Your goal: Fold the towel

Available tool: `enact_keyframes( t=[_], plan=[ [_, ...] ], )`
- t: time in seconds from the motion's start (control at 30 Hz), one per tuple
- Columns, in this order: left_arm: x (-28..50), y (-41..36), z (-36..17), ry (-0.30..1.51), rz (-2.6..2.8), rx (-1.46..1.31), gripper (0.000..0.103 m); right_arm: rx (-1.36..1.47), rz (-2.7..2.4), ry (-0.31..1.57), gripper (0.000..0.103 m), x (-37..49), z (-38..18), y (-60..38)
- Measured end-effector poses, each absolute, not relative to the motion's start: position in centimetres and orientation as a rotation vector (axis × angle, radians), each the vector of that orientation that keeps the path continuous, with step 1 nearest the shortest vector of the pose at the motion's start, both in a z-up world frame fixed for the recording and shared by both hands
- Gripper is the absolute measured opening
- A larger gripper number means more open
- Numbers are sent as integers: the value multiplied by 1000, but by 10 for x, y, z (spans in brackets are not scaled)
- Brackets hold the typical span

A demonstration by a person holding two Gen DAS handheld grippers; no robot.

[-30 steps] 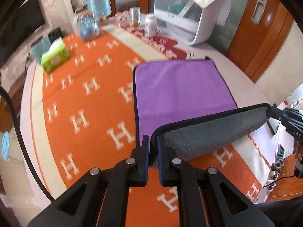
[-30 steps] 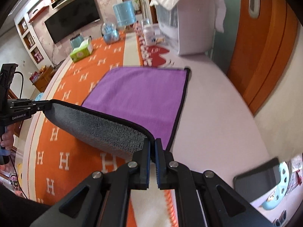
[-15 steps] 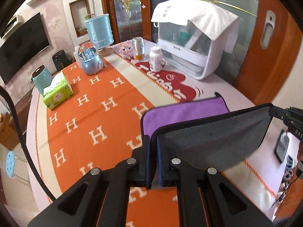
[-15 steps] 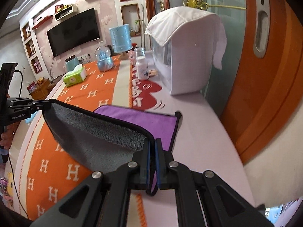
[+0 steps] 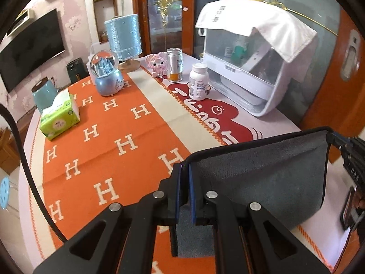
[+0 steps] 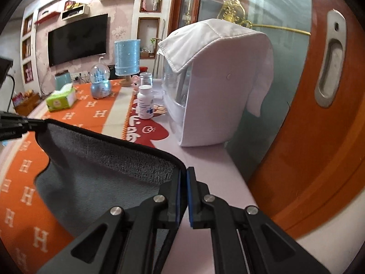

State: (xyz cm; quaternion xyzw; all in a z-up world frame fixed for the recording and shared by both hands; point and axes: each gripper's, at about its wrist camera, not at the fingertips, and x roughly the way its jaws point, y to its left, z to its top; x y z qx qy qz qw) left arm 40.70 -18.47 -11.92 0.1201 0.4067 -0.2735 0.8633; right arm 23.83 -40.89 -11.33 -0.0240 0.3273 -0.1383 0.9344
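Note:
The towel (image 5: 262, 173) is purple on one face and grey on the other, with a black hem. It hangs lifted between both grippers, its grey side facing the cameras; the purple side is hidden. My left gripper (image 5: 184, 171) is shut on the towel's left corner. My right gripper (image 6: 183, 175) is shut on the other corner of the same edge, with the towel (image 6: 102, 164) stretching left from it. The right gripper's tip shows at the right edge of the left wrist view (image 5: 337, 139).
An orange H-patterned tablecloth (image 5: 102, 141) covers the table. At the far side stand a white cabinet draped with a white cloth (image 5: 251, 68), a pill bottle (image 5: 198, 81), a can (image 5: 174, 65), a snow globe (image 5: 107, 75) and a green tissue box (image 5: 60, 118). An orange door (image 6: 319, 114) stands right.
Both grippers have carried the towel's held edge up and forward over the rest. The purple face, visible before, is now hidden behind the hanging grey side.

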Motion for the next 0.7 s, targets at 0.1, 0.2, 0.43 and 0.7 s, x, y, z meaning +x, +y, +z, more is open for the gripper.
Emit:
enact_keyframes(
  t=[0.1, 0.2, 0.43, 0.7],
  plan=[
    [418, -188, -130, 871, -556, 234, 5, -93, -305, 665, 5, 247, -122, -408],
    [426, -189, -139, 886, -541, 222, 7, -95, -311, 671, 11, 252, -128, -410],
    [432, -186, -150, 912, -527, 194, 27, -82, -409, 699, 39, 257, -141, -422],
    [431, -174, -147, 946, -470, 147, 39, -60, -421, 732, 56, 253, -144, -430]
  ],
)
